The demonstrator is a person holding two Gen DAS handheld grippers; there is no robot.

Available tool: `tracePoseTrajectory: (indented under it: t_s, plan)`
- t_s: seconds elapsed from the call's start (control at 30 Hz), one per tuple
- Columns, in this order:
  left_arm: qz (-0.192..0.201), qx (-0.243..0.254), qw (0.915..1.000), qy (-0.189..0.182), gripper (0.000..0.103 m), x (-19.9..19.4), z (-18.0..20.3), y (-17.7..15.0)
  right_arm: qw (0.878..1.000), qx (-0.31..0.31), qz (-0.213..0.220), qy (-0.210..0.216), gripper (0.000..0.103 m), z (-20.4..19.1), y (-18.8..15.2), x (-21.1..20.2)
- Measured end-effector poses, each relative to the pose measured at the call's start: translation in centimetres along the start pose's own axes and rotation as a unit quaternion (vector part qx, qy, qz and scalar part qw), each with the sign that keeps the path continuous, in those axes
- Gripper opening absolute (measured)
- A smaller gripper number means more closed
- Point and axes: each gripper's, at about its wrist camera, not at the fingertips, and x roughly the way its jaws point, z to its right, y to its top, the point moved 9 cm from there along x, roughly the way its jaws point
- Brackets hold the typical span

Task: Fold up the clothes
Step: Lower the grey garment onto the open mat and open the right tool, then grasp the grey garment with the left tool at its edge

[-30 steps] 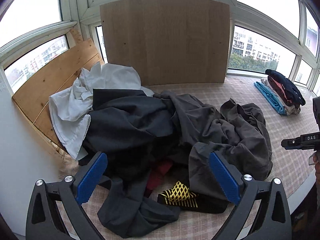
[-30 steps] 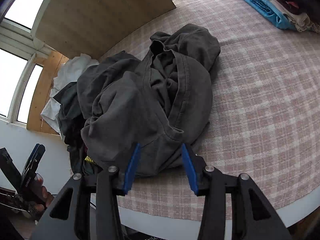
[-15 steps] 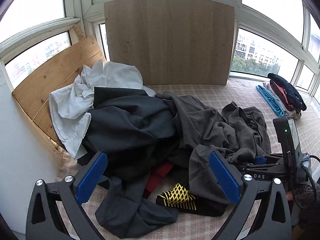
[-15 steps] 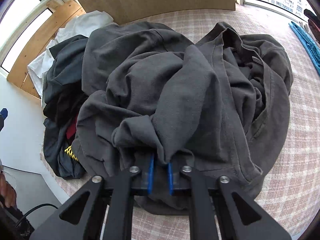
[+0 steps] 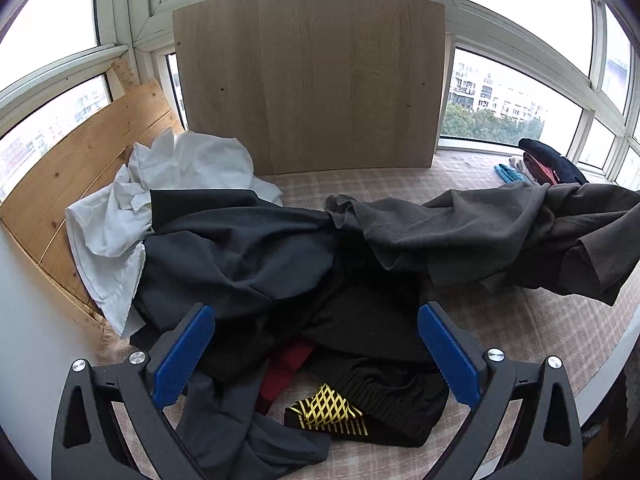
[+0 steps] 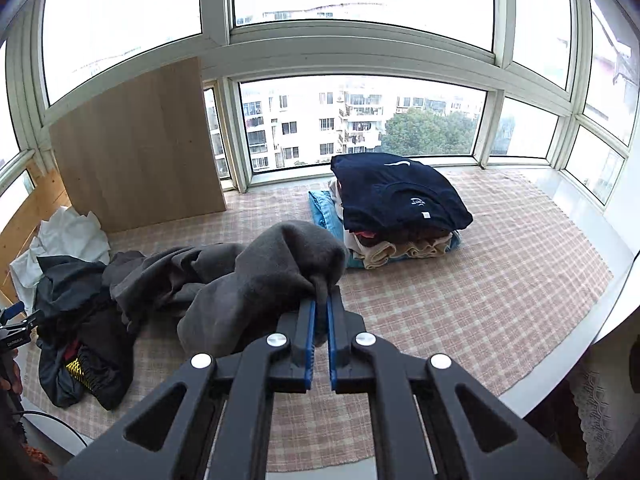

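My right gripper (image 6: 321, 304) is shut on a fold of the grey garment (image 6: 256, 280), which hangs lifted off the checked mat and trails back to the pile. In the left wrist view that grey garment (image 5: 500, 228) stretches out to the right, raised above the mat. My left gripper (image 5: 316, 350) stands open above the pile of unfolded clothes (image 5: 248, 256), with nothing between its blue pads. The pile holds a dark garment, a white shirt (image 5: 132, 208), a red piece and a black item with a gold lattice print (image 5: 328, 408).
A stack of folded clothes (image 6: 396, 204) with a navy top lies on the checked mat (image 6: 500, 264) near the windows. A wooden board (image 5: 308, 80) leans against the window behind the pile, a second plank (image 5: 80, 168) to its left. The mat's front edge drops off.
The right gripper closed on the grey garment's edge, then rose and swung right, pulling the garment off the pile. The left gripper stayed open over the pile.
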Motion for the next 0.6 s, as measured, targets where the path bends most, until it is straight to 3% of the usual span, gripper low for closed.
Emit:
tracePoseTrajectory:
  t_s: [0.13, 0.3, 0.33, 0.4, 0.5, 0.6]
  plan:
    - [-0.007, 0.027, 0.9993, -0.026, 0.102, 1.0, 5.3, 0.2, 0.99, -0.041, -0.133, -0.039, 0.012, 2.9, -6.1, 7.0]
    - [-0.05, 0.071, 0.9927, -0.083, 0.102, 3.2, 15.4, -1.0, 0.985, 0.048, -0.165, 0.019, 0.039, 7.7, -8.6, 11.0]
    - [-0.056, 0.087, 0.9899, -0.097, 0.102, 3.5, 18.1, -1.1, 0.983, 0.071, -0.169, 0.028, 0.04, 8.8, -8.8, 11.5]
    - [-0.062, 0.133, 0.9803, -0.132, 0.102, 3.7, 24.3, -1.5, 0.978, 0.109, -0.173, 0.036, 0.041, 11.1, -9.1, 12.1]
    - [-0.072, 0.214, 0.9593, -0.169, 0.102, 4.2, 34.1, -2.7, 0.975, 0.133, -0.171, 0.043, 0.041, 14.4, -9.3, 12.7]
    - [-0.082, 0.287, 0.9369, -0.182, 0.102, 5.0, 41.9, -4.5, 0.972, 0.144, -0.172, 0.072, 0.042, 16.4, -9.6, 13.5]
